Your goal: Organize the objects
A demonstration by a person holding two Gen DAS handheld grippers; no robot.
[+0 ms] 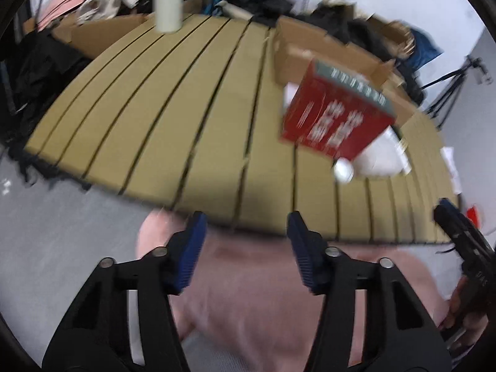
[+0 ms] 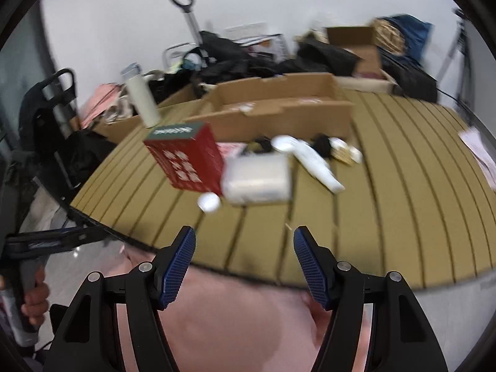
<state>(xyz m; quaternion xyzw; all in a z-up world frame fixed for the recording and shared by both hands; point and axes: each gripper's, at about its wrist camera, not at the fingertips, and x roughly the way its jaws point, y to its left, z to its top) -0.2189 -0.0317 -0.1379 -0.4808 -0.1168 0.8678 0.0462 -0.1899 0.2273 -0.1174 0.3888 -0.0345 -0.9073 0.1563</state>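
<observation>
1. The left claw [image 1: 246, 249] is spread wide with nothing between its blue pads [image 1: 190, 254]; it hangs just off the near edge of the desk [image 1: 173, 117], over pink cloth [image 1: 254, 303].
2. The right claw [image 2: 245, 262] is likewise apart and empty, also short of the desk's near edge, well apart from the red box [image 2: 189, 162].
3. The red box stands tilted on the desk, its green top face turned up; in the left view it [image 1: 334, 121] sits toward the desk's right part.
4. A small white cap [image 2: 209, 202] lies just in front of the red box, touching or nearly touching its lower corner; blur hides which.
5. A white packet [image 2: 257, 178] lies right beside the red box, on the side away from the bottle.
6. A white tube [image 2: 316, 162] lies beyond the packet, farther from the red box, with small dark and tan items [image 2: 334, 148] near it, too blurred to name.
7. An open carton [image 2: 279, 108] sits behind the red box.
8. A white bottle [image 2: 142, 99] stands upright behind the red box.
</observation>
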